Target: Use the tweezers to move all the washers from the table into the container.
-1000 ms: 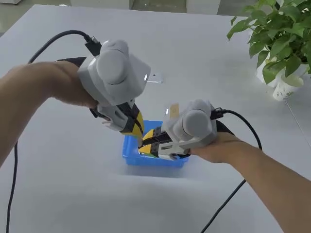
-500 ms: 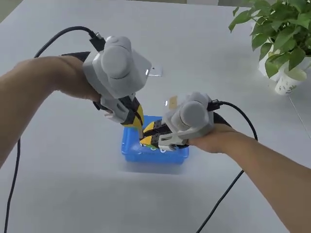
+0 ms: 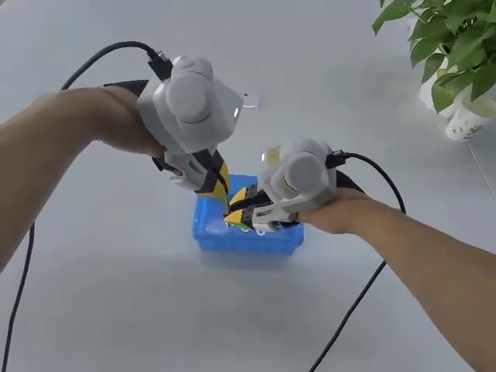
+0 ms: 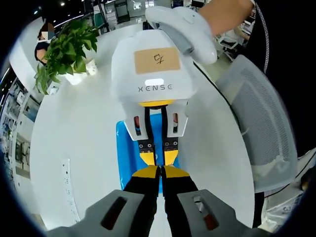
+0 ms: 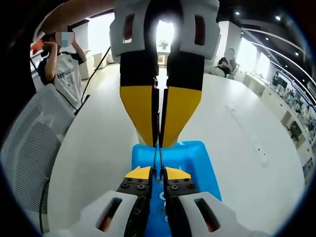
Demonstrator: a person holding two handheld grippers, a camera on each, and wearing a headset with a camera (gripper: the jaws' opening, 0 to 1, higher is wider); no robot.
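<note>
Where the two grippers meet tip to tip, the blue container (image 3: 246,242) lies directly beneath them on the pale grey table (image 3: 116,294). Head view: the left gripper (image 3: 222,203) comes down steeply from the upper left, and the right gripper (image 3: 237,220) reaches in from the right, lying flatter; each trails a black cable (image 3: 356,302). A potted plant (image 3: 457,46) stands at the far right edge of the table, well apart from the work.

Right gripper view: the tweezers (image 5: 158,148) appear as a thin dark strip. Their long axis runs straight from the left tongs at the top to the right tongs at the bottom, in line with both pairs and above the container's open top. Which end is the point cannot be told. The left tongs are pressed together on the strip, which lies in the narrow slit between their yellow tips. The right tongs are drawn close on either side of the same strip; whether they actually clamp it cannot be told.

Left gripper view: the left tongs' own yellow tips lie pressed together, nearly touching the right tongs' tips, with the container's long side running away beneath them. A mesh-backed chair (image 4: 261,128) stands beside the table.
</note>
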